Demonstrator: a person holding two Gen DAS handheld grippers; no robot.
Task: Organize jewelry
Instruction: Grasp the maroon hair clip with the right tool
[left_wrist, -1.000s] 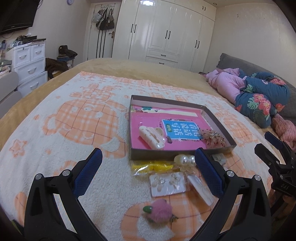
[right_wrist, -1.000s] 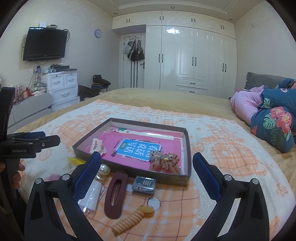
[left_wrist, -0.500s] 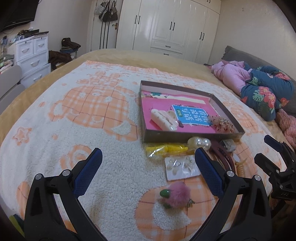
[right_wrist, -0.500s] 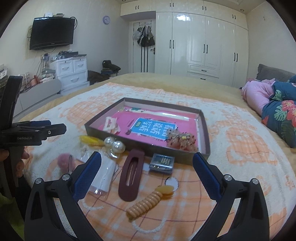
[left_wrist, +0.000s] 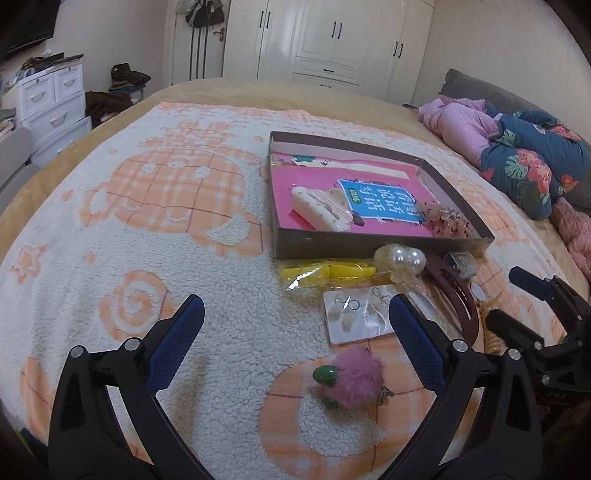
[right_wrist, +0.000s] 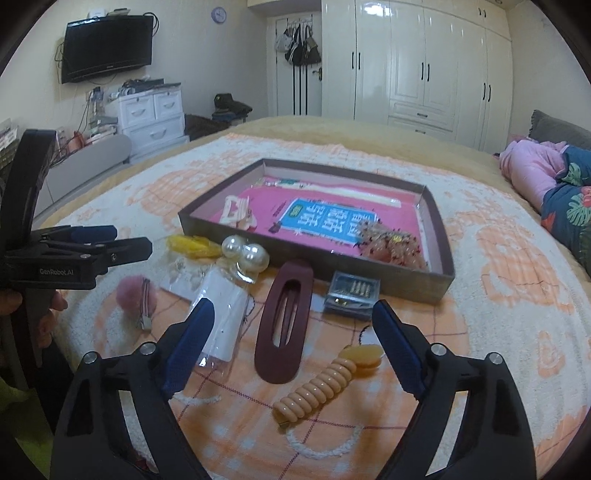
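Left wrist view has closed on the pink pom-pom clip (left_wrist: 356, 376).

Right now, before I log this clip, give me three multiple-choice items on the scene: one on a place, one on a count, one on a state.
1. Where does the dark red hair clip lie?
A. inside the box
B. on the blanket in front of the box
C. in a hand-held gripper

2. How many big pearls are on the pearl clip?
A. two
B. four
C. six

3. How is the right hand-held gripper?
A. shut on the spiral clip
B. shut on nothing
C. open

Key: 1 B, the clip rests on the blanket, outside the box wall. 2 A, two pearls show side by side. 3 C, its blue fingers stand wide apart with nothing between them.
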